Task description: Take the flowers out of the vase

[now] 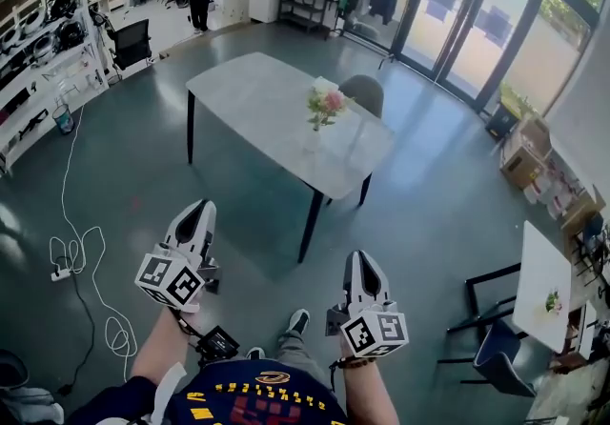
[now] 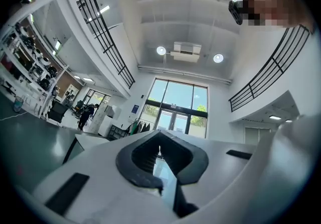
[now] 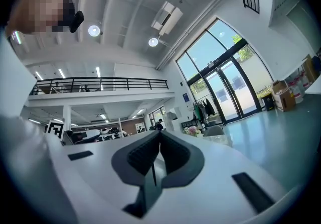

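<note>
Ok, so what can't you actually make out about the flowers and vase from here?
Vase: head view, too small and pale against the table to tell its shape or contents.
Flowers: head view, too small to count stems; right gripper view, a tiny speck.
Left gripper view: neither shows; the left gripper itself fills the lower frame.

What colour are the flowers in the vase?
The flowers are pink and whitish; the head view shows them best.

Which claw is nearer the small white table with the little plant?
Right. The right claw sits left of the white table; the left claw is farther left, beyond it.
</note>
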The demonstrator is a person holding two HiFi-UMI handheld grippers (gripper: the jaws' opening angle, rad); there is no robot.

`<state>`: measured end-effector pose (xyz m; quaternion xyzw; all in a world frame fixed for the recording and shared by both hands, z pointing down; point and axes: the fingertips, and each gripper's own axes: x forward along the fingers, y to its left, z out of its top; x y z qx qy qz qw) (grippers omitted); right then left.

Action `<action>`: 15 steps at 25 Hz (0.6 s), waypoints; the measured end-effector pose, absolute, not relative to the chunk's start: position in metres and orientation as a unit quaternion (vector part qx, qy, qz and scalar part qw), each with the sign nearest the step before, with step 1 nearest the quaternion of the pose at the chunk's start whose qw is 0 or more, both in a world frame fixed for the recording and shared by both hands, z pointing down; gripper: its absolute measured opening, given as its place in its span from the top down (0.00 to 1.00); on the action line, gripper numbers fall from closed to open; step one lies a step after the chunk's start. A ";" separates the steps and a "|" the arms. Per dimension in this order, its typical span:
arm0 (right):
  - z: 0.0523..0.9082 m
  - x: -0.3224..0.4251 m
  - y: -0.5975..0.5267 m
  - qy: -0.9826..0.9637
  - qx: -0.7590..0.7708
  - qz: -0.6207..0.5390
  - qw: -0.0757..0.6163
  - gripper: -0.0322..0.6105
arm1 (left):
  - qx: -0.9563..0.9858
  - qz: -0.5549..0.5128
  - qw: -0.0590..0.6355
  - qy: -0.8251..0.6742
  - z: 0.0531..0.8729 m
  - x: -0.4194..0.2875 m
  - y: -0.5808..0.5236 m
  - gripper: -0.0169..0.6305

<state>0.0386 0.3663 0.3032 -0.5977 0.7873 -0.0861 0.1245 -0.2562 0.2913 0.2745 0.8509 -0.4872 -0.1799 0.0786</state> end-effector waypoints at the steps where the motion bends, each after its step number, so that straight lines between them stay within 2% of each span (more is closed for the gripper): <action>1: 0.303 0.037 0.358 0.791 -0.592 -0.087 0.127 0.93 | 0.849 -0.179 0.075 -0.492 0.273 -0.258 0.287 0.97; 15: 0.318 0.100 0.209 0.806 -0.562 -0.116 0.147 0.93 | 0.834 -0.155 0.058 -0.526 0.271 -0.200 0.163 0.97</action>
